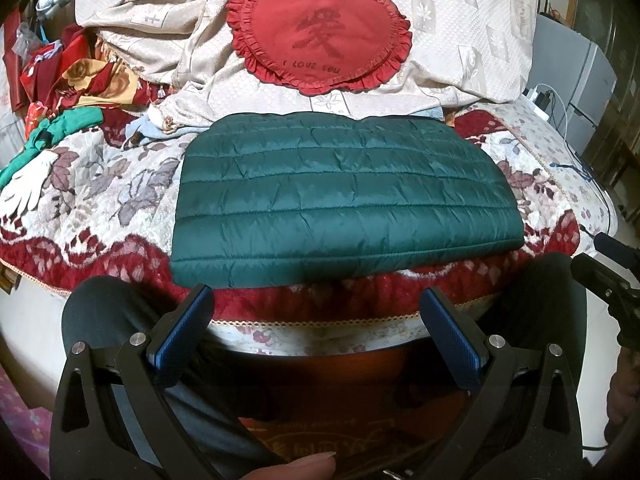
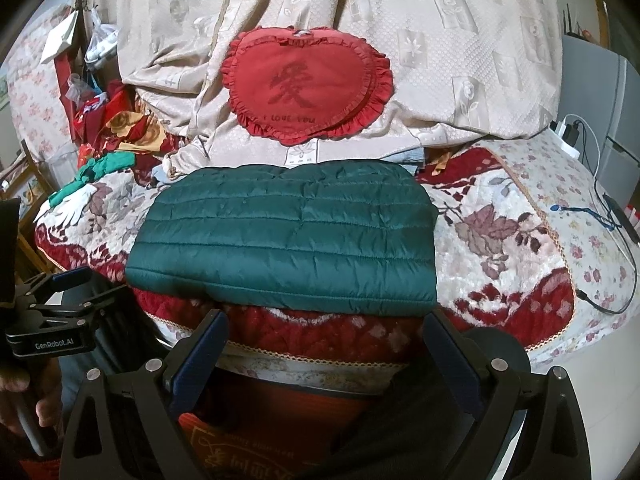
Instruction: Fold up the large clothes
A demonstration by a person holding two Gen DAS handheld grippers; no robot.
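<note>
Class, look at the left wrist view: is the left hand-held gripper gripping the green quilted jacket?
No. The left hand-held gripper is open and short of the folded green quilted jacket, touching nothing.

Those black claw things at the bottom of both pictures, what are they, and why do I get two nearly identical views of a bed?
They are hand-held grippers, one in each of a person's hands; there is no robot arm. Each carries a wide-angle camera looking forward along its two fingers, so you see the same bed twice. One picture is from the left gripper, the other from the right gripper. Both are open and hold nothing. On the floral bedspread lies a green quilted jacket, already folded into a neat rectangle. Behind it a red heart-shaped cushion leans on beige bedding. A white glove lies at the left.
</note>
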